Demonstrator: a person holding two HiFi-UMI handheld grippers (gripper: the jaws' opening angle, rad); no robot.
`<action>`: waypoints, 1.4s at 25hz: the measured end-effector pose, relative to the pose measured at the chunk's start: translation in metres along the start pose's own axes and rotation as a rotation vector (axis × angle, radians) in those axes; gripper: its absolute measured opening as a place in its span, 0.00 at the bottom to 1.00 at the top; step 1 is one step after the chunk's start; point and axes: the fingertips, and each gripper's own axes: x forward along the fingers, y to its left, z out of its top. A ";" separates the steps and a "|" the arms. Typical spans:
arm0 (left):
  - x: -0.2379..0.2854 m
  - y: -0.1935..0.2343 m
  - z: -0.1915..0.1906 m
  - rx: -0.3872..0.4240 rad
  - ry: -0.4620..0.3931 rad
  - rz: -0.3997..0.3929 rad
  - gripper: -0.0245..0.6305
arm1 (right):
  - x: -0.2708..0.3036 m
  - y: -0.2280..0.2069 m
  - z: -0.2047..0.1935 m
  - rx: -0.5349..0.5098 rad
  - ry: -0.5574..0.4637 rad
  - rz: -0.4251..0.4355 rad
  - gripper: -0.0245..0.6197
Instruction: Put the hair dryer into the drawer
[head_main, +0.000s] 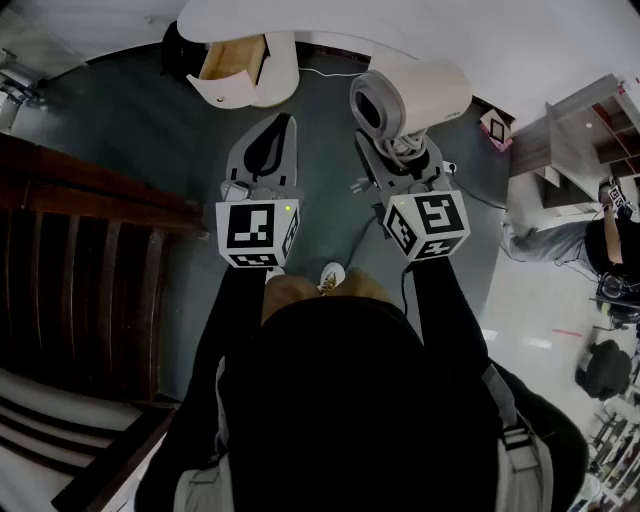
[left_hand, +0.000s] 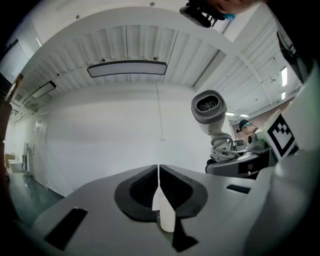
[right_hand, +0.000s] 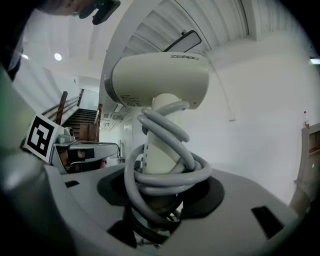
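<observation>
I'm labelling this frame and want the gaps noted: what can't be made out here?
- Inside of the drawer: head view, far and small, partly cut off by the white rounded surface above it.
- Where the right gripper meets the hair dryer handle: right gripper view, the wrapped cord covers it.
- The drawer shows in neither gripper view.

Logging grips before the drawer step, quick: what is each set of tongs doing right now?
Left tongs: closed, nothing between them.
Right tongs: closed on the hair dryer, gripping it by its handle.
</observation>
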 end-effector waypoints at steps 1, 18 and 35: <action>0.000 0.001 0.000 -0.001 -0.001 0.001 0.07 | 0.001 0.000 0.000 0.003 0.000 0.000 0.44; 0.005 0.001 0.002 0.005 -0.004 0.006 0.07 | 0.003 -0.006 0.002 0.024 -0.003 0.006 0.44; 0.016 0.044 -0.018 0.007 0.049 0.066 0.07 | 0.055 0.002 -0.013 0.063 0.038 0.064 0.44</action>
